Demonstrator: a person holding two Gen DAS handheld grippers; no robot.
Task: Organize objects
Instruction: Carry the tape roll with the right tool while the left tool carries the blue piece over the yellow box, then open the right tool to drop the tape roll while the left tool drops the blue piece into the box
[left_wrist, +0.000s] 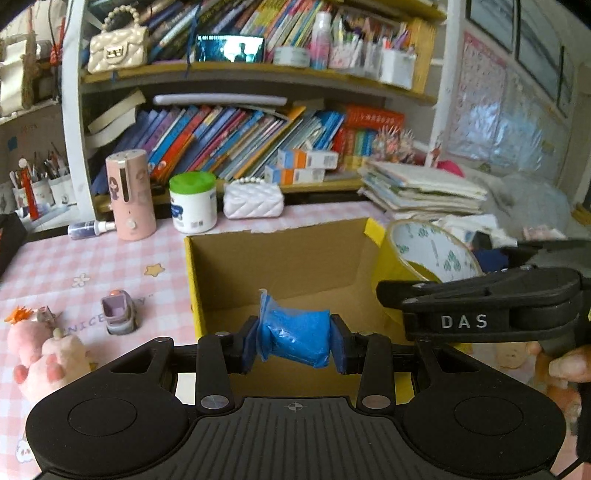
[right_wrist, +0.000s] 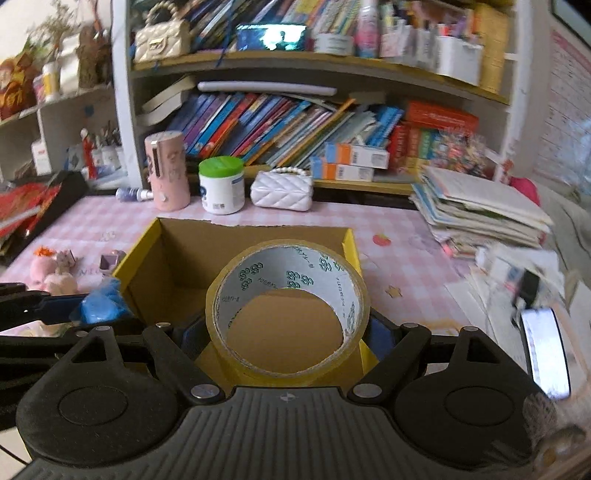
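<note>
A blue bagged lump (left_wrist: 295, 338) sits squeezed between the pads of my left gripper (left_wrist: 294, 341), which is shut on it above the near edge of an open yellow cardboard box (left_wrist: 280, 266). My right gripper (right_wrist: 288, 332) is shut on a wide roll of yellowish tape (right_wrist: 288, 310), held upright over the box (right_wrist: 177, 258) near its front rim. In the left wrist view the tape roll (left_wrist: 424, 254) and the right gripper's body (left_wrist: 480, 306) hang at the box's right side. The right wrist view shows the blue lump (right_wrist: 101, 304) at the box's left corner.
On the pink checked tablecloth (left_wrist: 92, 266) lie a pink plush toy (left_wrist: 48, 354) and a small purple toy (left_wrist: 118, 312) left of the box. Behind the box stand a pink cylinder (left_wrist: 129, 194), a green-lidded jar (left_wrist: 192, 201) and a white quilted purse (left_wrist: 253, 201). Stacked papers (left_wrist: 421, 188) fill the right.
</note>
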